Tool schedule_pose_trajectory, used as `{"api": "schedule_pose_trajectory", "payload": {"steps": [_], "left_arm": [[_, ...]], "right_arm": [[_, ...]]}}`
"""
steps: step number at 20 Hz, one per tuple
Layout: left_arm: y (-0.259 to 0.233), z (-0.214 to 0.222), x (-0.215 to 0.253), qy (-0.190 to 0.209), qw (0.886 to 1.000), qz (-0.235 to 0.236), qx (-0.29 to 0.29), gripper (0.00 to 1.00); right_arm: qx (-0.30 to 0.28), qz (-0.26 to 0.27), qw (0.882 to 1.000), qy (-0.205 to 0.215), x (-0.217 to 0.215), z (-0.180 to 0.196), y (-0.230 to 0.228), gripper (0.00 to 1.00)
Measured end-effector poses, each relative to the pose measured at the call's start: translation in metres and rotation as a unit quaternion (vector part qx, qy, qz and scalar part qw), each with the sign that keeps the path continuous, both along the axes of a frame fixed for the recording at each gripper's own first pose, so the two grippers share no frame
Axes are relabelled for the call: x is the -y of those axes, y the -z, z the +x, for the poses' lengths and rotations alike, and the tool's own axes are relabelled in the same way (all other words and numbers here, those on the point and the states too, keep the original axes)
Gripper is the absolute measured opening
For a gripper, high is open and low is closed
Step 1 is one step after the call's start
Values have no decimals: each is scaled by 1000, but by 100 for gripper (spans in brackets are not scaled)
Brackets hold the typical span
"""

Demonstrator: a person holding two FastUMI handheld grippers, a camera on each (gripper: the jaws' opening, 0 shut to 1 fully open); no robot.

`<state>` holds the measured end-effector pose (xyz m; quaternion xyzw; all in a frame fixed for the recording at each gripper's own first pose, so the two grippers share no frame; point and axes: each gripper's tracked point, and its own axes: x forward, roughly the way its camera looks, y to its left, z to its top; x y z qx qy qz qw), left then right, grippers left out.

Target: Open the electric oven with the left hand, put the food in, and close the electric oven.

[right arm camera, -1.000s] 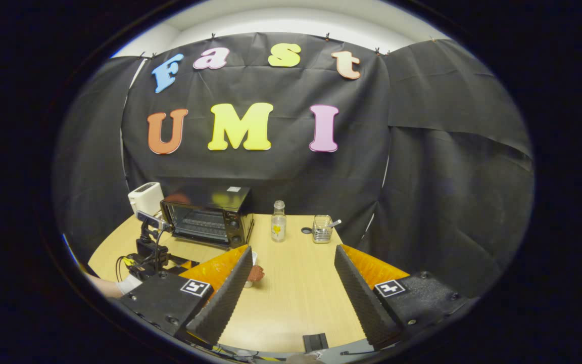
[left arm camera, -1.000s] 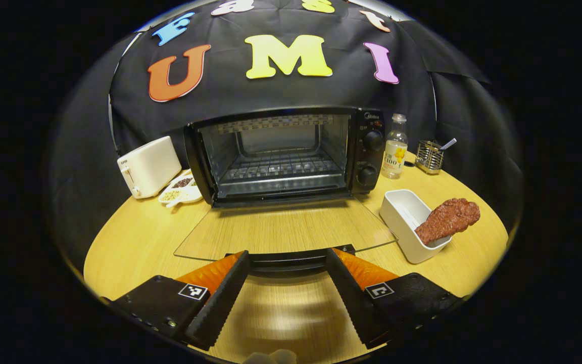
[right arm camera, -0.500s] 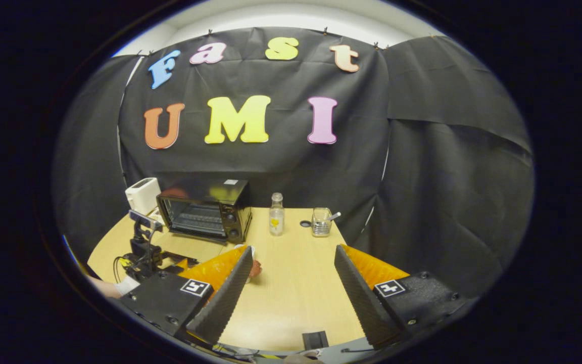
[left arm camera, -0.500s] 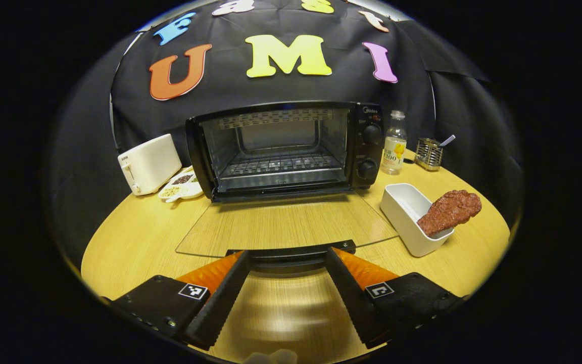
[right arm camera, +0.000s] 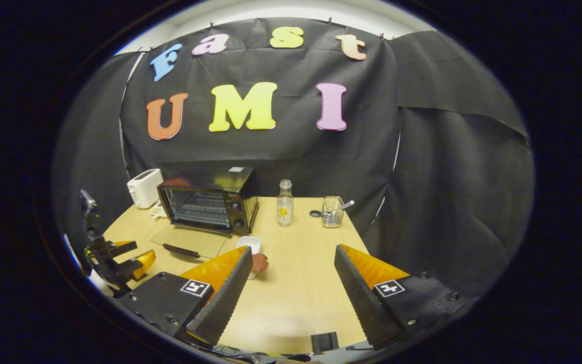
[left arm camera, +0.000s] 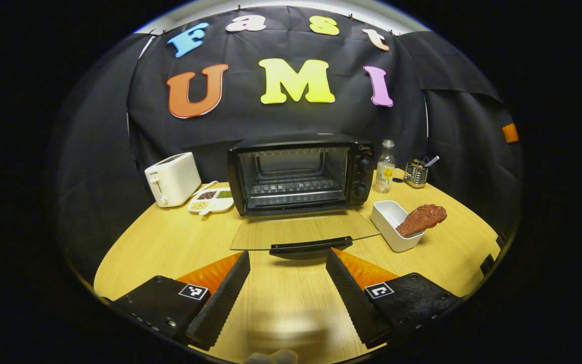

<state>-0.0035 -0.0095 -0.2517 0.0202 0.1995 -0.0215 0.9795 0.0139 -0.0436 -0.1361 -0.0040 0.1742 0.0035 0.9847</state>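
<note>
Oven (left arm camera: 298, 174) door (left arm camera: 303, 230) down flat; both hand-held grippers, left (left arm camera: 287, 283) and right (right arm camera: 291, 283), released, empty; next: right grasps food (left arm camera: 421, 219).

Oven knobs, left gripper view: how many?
2, both on the electric oven control panel right of the open cavity: upper knob, lower knob directly below it. None look hidden.

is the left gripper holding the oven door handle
No, the left gripper is open above the table, short of the oven door handle, with bare wood between its fingers.
</note>
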Motion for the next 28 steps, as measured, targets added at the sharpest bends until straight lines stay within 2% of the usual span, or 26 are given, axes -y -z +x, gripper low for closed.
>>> {"api": "schedule_pose_trajectory", "payload": {"steps": [3,7,12,15,16,17,19,22,23,26,27,28], "left_arm": [[-30,-24,-20,-16,1000,-5,20,97],[-68,-41,-44,-43,997,-5,57,97],[-95,-58,-71,-91,993,-1,75,97],[-112,-66,-76,-111,990,7,82,97],[-116,-67,-77,-118,989,10,84,97],[-120,-69,-78,-125,988,13,87,97],[-125,-70,-79,-140,986,15,85,97],[-130,-71,-72,-152,985,9,83,97],[-130,-68,-70,-153,985,9,82,97],[-132,-65,-65,-156,985,9,77,97],[-132,-63,-63,-158,984,8,77,97],[-133,-63,-63,-159,984,5,78,97]], "right_arm": [[-32,12,999,-22,-12,21,28,100],[-84,53,994,-51,-30,55,69,100],[-156,114,978,-78,-44,96,115,88],[-209,160,961,-87,-54,119,146,79],[-228,173,954,-88,-56,124,154,70],[-240,184,949,-94,-59,129,160,74],[-257,198,941,-101,-62,141,170,68],[-284,235,923,-109,-66,155,180,43],[-291,252,916,-114,-69,159,181,46],[-320,312,888,-110,-77,165,186,19],[-326,328,880,-109,-77,164,185,24],[-328,345,873,-108,-76,165,184,22]]}}
